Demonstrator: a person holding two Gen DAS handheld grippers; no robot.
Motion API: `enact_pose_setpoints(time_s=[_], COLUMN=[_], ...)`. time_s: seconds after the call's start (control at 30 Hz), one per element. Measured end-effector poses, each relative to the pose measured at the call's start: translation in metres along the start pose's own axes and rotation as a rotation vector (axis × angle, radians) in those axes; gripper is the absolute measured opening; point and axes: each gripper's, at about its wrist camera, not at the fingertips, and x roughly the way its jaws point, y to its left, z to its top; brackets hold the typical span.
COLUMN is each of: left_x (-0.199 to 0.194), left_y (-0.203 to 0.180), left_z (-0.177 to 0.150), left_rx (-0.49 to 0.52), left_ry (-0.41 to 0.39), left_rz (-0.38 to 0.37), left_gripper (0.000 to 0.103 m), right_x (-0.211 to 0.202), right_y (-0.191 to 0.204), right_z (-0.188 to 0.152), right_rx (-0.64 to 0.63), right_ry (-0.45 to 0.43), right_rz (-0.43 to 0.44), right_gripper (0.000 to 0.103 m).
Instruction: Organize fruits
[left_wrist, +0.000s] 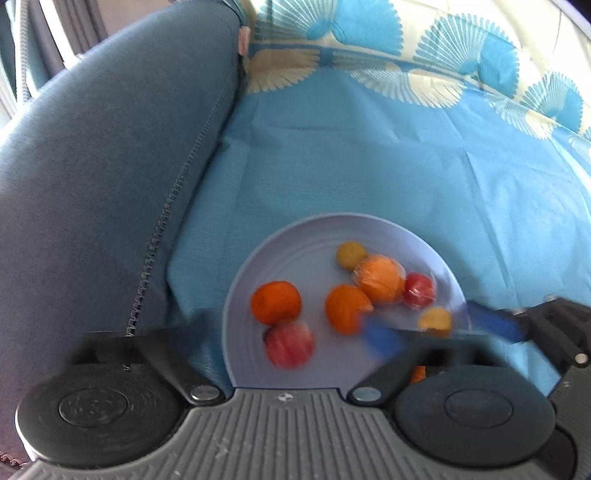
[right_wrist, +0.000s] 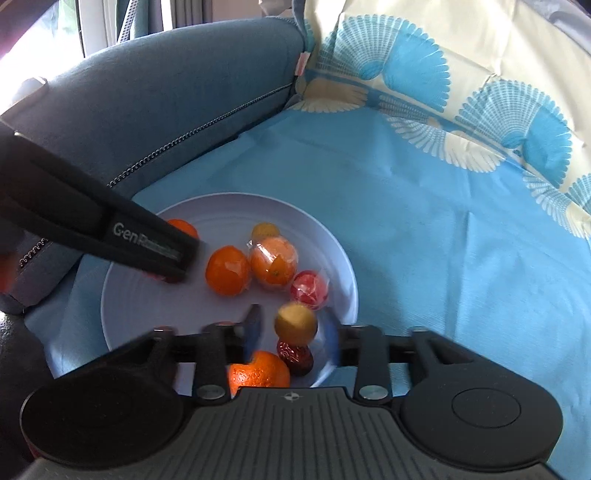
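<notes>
A pale lavender plate lies on a blue cloth and holds several fruits. My left gripper hangs wide open over the plate's near side, with a red apple and an orange below the gap. One of its black fingers crosses the plate's left in the right wrist view. My right gripper is open; a blurred small yellow fruit sits between its pads, touching neither. Under it lie a dark red date and an orange. A wrapped orange and a wrapped red fruit sit mid-plate.
A grey-blue sofa armrest rises just left of the plate. The blue cloth stretches flat to the right and behind. A cream and blue fan-patterned cover stands up at the back.
</notes>
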Motion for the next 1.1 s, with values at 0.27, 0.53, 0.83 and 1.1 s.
enact_pose_setpoints(time_s=[0.27, 0.53, 0.83, 1.1], left_x=[-0.046, -0.108, -0.160, -0.174], left_y=[-0.006, -0.001, -0.010, -0.016], left_z=[-0.026, -0.066, -0.096, -0.105], left_rx=[0.082, -0.002, 0.028, 0.013], left_ry=[0.013, -0.031, -0.138, -0.123], left_rz=[0.053, 0.056, 0.037, 0.090], left_gripper=[0.103, 0.103, 0.103, 0.103], right_x=[-0.058, -0.127, -0.173, -0.193], right_y=[0.008, 0.012, 0.027, 0.031], right_z=[-0.014, -0.042, -0.060, -0.070], right_rx=[-0.051, 0.069, 0.076, 0.067], right_ry=[-0.075, -0.092, -0.134, -0.161], right_rz=[-0.118, -0.116, -0.124, -0.147], right_gripper=[0.096, 0.099, 0.100, 0.100])
